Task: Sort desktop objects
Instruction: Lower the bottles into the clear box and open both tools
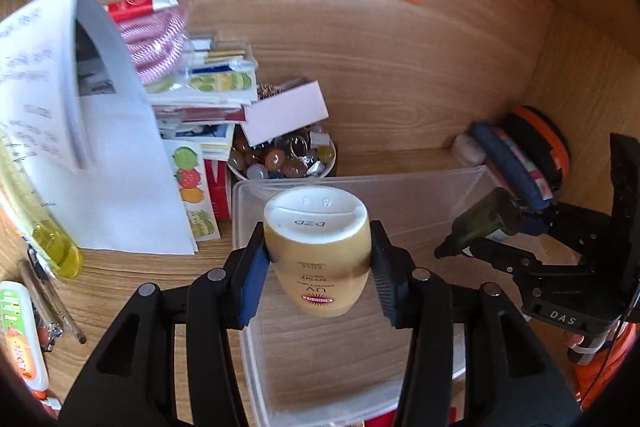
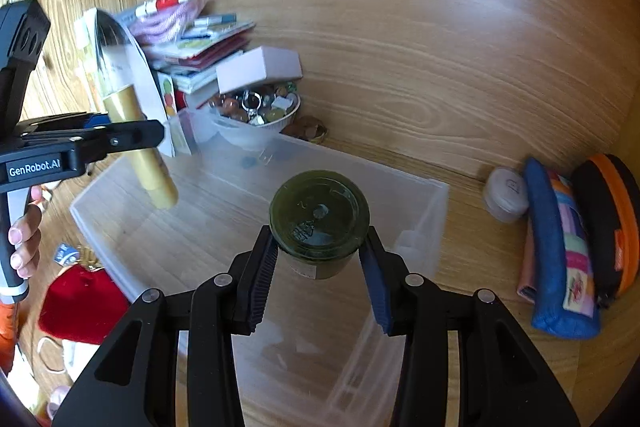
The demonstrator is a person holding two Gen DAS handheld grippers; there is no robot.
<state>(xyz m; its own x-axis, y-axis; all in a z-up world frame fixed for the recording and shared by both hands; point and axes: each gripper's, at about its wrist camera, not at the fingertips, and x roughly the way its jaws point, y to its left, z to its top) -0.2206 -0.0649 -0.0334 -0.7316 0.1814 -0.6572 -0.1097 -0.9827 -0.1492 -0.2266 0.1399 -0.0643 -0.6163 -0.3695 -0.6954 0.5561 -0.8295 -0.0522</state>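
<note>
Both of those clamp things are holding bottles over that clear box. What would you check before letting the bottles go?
1. Left hand-held gripper has the yellow sunscreen bottle pinched between its pads: ok.
2. Right hand-held gripper is shut on the dark green bottle: ok.
3. Both bottles hang above the clear plastic bin, inside its rim: ok.
4. Bin floor below them looks bare: ok, though the near corner is hidden by the grippers.
5. Height above the bin floor is low enough for a gentle drop: cannot tell.
6. The two grippers are apart, not touching: ok.
</note>
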